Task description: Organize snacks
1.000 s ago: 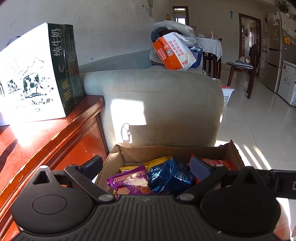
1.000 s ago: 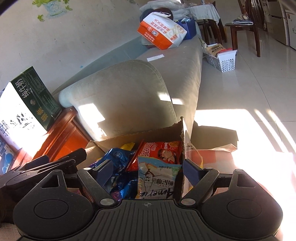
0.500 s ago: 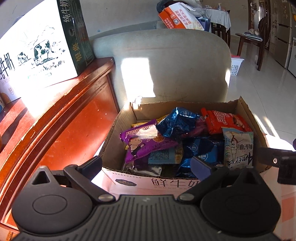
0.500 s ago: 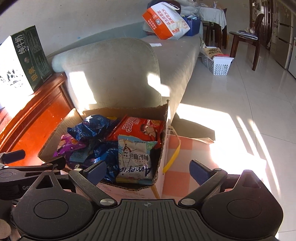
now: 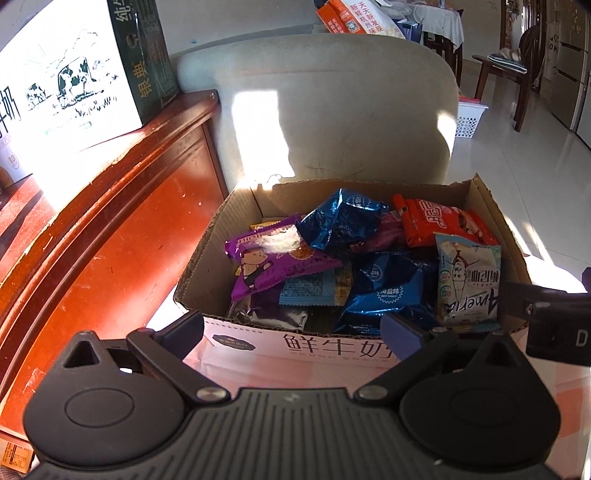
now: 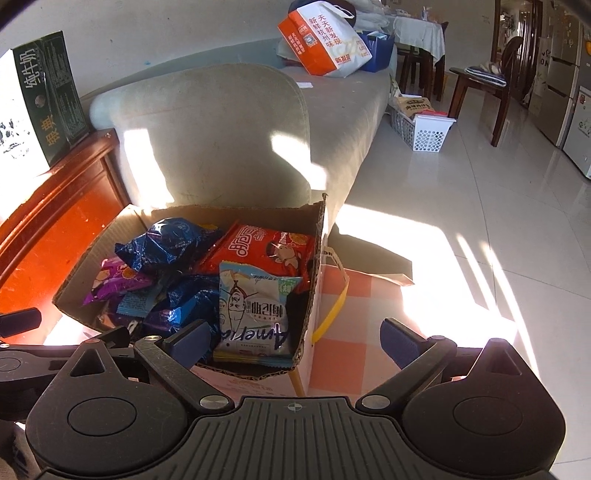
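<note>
A grey-green fabric sofa (image 6: 221, 140) stood behind an open brown cardboard box (image 5: 207, 251) on the floor, filled with snack packets: a red one (image 6: 266, 251), a crumpled blue foil one (image 5: 343, 221), a purple one (image 5: 269, 258). Both the left gripper (image 5: 295, 328) and the right gripper (image 6: 295, 338) hovered above with jaws wide apart, empty.

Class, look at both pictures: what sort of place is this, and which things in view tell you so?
Most likely a home living room opening onto a dining area: a grey sofa, a wooden chair by a cloth-covered table, and a fridge on a tiled floor.
</note>
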### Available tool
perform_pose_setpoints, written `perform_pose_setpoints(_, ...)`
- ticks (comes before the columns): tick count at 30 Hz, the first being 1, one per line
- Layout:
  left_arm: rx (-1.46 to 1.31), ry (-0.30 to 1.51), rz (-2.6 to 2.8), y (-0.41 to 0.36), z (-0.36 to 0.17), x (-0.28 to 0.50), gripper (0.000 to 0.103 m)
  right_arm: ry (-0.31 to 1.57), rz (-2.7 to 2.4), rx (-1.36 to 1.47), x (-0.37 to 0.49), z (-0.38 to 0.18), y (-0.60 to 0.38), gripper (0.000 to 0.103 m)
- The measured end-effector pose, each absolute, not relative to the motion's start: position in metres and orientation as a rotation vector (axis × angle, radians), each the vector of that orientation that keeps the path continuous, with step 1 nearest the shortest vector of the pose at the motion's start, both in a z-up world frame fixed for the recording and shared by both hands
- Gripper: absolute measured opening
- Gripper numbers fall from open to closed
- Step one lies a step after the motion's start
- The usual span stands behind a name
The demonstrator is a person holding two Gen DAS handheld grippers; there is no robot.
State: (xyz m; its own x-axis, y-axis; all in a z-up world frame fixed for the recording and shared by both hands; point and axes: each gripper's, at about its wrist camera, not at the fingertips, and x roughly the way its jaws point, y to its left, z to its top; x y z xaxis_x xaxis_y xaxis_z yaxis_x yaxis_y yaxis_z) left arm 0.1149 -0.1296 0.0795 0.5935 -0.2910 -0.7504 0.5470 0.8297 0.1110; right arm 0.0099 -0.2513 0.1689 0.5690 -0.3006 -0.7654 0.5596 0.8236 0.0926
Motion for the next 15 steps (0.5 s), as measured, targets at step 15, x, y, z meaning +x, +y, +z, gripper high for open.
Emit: perform_pose_setpoints(15, 0.350, 0.799, -0.473, -0.1300, 0.0795, 0.1176, 0.102, 0.845, -0.528, 0.269, 0.0163, 0.1632, -0.2441, 0.100)
